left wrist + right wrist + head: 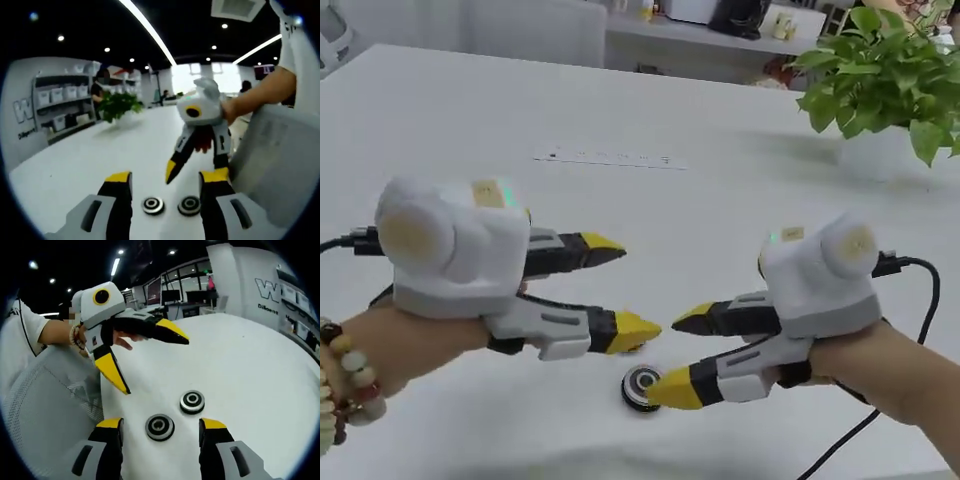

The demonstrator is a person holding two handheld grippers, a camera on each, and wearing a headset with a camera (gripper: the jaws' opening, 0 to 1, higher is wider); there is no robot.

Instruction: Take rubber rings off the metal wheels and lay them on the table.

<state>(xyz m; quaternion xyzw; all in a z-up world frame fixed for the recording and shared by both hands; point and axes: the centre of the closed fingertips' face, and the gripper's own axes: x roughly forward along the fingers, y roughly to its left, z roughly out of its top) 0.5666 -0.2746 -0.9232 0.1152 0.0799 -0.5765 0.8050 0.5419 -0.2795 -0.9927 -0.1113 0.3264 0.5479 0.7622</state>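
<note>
Two small metal wheels with black rubber rings lie side by side on the white table (620, 110). One wheel (642, 385) sits near the front edge; in the left gripper view both show, wheel (153, 205) and wheel (189, 204). The right gripper view has one wheel (160, 427) between its jaws and the other (192, 402) a little farther off. My left gripper (620, 287) hovers open just left of them, empty. Facing it, my right gripper (672, 357) is open too, its lower jaw tip beside the wheel.
A potted plant (880, 70) stands at the back right of the table. A thin ruler-like strip (610, 158) lies mid-table. A black cable (920, 300) trails from the right gripper. A mesh chair back (45, 405) sits close to the table's front edge.
</note>
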